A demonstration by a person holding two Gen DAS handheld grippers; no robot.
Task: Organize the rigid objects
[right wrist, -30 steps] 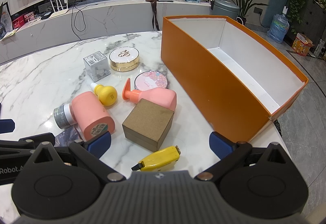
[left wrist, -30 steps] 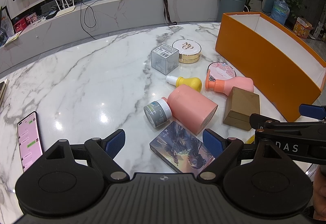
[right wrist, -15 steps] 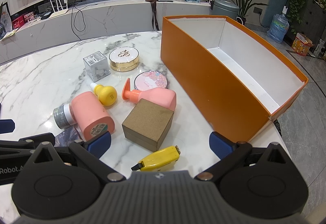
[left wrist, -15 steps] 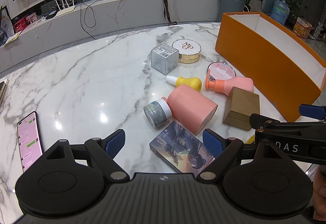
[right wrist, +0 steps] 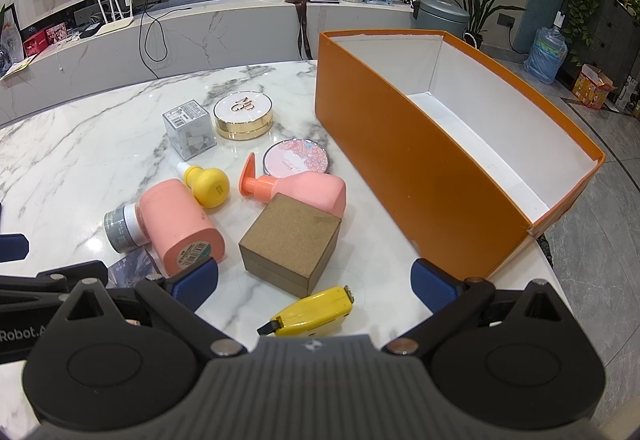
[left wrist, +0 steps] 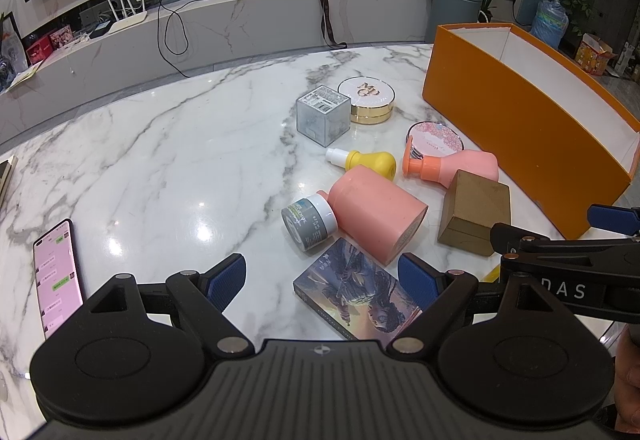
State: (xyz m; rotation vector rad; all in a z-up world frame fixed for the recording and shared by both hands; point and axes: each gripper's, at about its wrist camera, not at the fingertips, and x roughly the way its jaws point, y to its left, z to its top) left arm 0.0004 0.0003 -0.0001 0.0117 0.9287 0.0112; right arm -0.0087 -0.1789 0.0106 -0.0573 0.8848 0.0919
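Grippers (right wrist: 314,280) over marble table (left wrist: 168,159)

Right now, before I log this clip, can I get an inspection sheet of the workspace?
Surface: marble table, glossy.
Job's things: orange box empty; brown box, two pink bottles, yellow dropper bottle, two compacts, clear cube, grey jar, card box and yellow tool outside it.
Clutter: phone, screen lit.
Grippers: left tongs and right tongs open, empty.
Cables: black cable on rear counter.
Surroundings: TV, plants, bin.
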